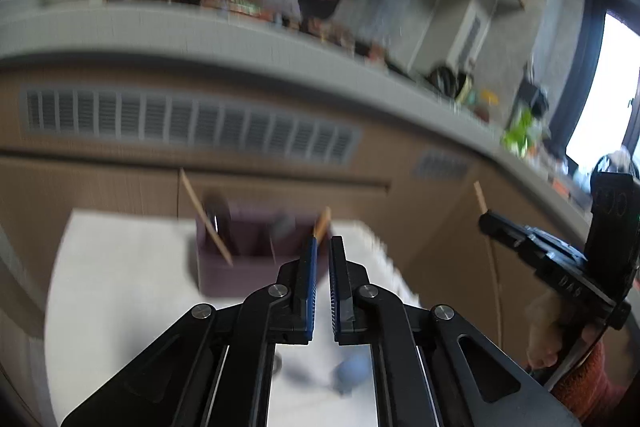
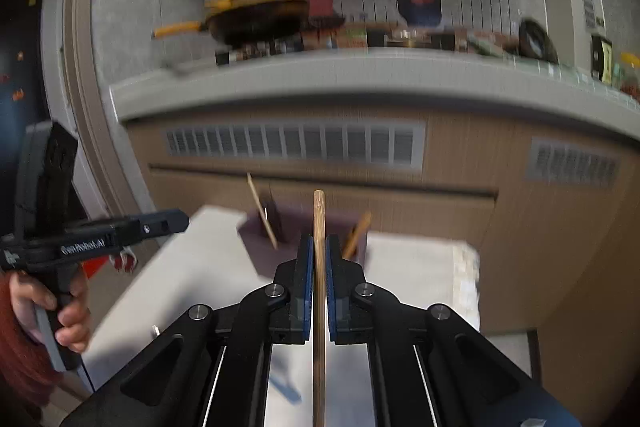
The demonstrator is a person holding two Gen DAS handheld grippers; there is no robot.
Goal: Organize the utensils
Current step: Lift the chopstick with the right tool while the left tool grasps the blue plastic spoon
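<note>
Two views show the scene, both smeared by motion. In the left wrist view, the left gripper (image 1: 323, 247) hangs above the white-topped bench (image 1: 120, 267), its blue pads nearly together with a narrow gap and nothing between them. Just past its fingertips stands the dark purple rectangular utensil holder (image 1: 240, 259), set near the bench's far edge, with thin wooden chopsticks (image 1: 206, 219) leaning out of it at its left end and another at its right end. Bare white surface spreads to the left of the holder and in front of it. A blurred blue object (image 1: 352, 367) lies on the bench below the fingers. Beyond the bench edge rises a brown cabinet front (image 1: 100, 183) with a grey vent grille (image 1: 188, 123). The right gripper (image 1: 520, 239) is visible at the right, clear of the bench edge.

In the right wrist view, the right gripper (image 2: 319, 247) pinches a long wooden chopstick (image 2: 319, 219) between its blue pads, the stick running upright along the fingers, its tip in front of the holder (image 2: 264, 251). The left gripper (image 2: 176, 221) pokes in from the left, over the bench's left edge (image 2: 168, 259).
</note>
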